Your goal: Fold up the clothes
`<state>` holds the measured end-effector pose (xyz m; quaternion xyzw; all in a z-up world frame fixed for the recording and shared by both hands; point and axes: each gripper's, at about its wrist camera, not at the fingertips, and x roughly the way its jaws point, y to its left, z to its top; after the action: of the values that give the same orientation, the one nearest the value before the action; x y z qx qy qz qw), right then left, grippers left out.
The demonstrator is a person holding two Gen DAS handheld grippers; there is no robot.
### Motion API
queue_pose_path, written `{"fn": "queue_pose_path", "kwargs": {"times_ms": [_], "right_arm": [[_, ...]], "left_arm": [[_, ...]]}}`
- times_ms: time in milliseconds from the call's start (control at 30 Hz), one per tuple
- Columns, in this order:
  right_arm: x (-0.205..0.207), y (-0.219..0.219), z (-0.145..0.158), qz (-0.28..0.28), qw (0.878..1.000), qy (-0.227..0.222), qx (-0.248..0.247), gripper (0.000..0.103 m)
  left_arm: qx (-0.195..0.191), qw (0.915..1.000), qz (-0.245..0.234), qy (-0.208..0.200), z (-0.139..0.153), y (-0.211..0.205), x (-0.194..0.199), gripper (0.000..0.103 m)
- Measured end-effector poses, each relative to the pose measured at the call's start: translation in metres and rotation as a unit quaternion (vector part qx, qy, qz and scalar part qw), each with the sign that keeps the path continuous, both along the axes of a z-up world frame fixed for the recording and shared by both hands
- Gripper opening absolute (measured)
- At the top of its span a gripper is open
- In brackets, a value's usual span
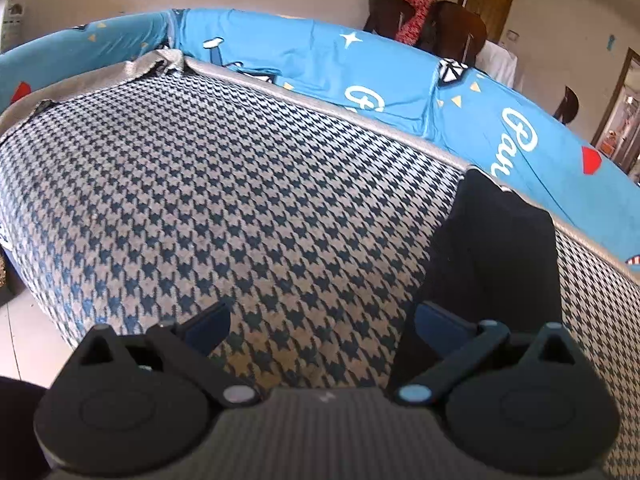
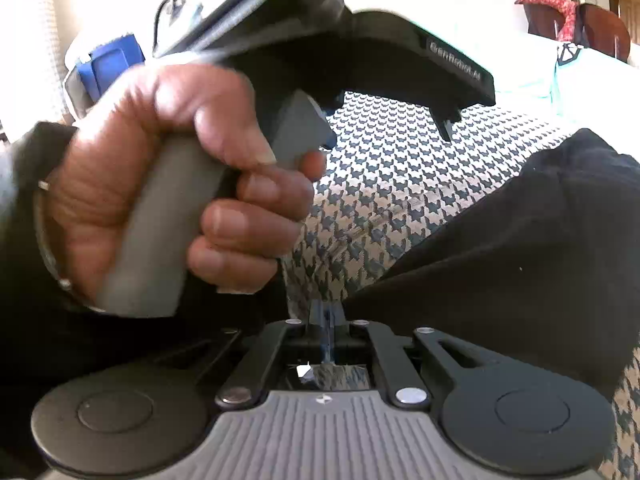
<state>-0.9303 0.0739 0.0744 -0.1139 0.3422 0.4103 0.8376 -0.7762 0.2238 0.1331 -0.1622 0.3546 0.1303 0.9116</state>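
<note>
A black garment [image 1: 500, 248] lies on the houndstooth cover [image 1: 224, 184], at the right in the left wrist view. My left gripper [image 1: 322, 320] hovers open above the cover; its right finger [image 1: 436, 318] is over the garment's near end. In the right wrist view the black garment [image 2: 500, 248] spreads out to the right. My right gripper [image 2: 326, 314] is shut, and the garment's edge runs into its closed tips. A person's hand [image 2: 180, 184] holds the left gripper [image 2: 386, 134] just ahead, above the houndstooth cover [image 2: 400, 168].
A blue printed sofa back [image 1: 360, 76] curves behind the cover. Dark wooden chairs with a red cloth [image 1: 412, 12] stand beyond it by the wall. A tiled floor [image 1: 24, 320] shows at the lower left. A dark sleeve [image 2: 48, 340] fills the lower left of the right wrist view.
</note>
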Motion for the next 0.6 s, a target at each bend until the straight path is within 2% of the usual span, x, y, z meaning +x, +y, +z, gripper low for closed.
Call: {"fn": "queue_pose_path", "kwargs": {"times_ms": [133, 267, 367, 500, 600], "right_arm": [[0.0, -0.024, 0.015, -0.039, 0.999, -0.002, 0.003, 0.006], [-0.001, -0.056, 0.03, -0.11, 0.994, -0.023, 0.013, 0.007], [-0.003, -0.084, 0.038, -0.166, 0.985, -0.032, 0.019, 0.013], [-0.003, -0.111, 0.03, -0.227, 0.974, -0.012, 0.023, 0.016], [0.001, -0.124, 0.02, -0.24, 0.97, 0.012, 0.034, 0.019]], "left_arm": [[0.005, 0.9999, -0.009, 0.01, -0.005, -0.004, 0.003, 0.103], [-0.001, 0.9996, -0.015, 0.024, -0.011, -0.006, 0.008, 0.103], [-0.002, 0.9994, -0.019, 0.029, -0.014, -0.008, 0.01, 0.103], [0.005, 0.9992, -0.021, 0.033, -0.015, -0.013, 0.01, 0.103], [0.005, 0.9991, -0.02, 0.037, -0.017, -0.013, 0.01, 0.103]]}}
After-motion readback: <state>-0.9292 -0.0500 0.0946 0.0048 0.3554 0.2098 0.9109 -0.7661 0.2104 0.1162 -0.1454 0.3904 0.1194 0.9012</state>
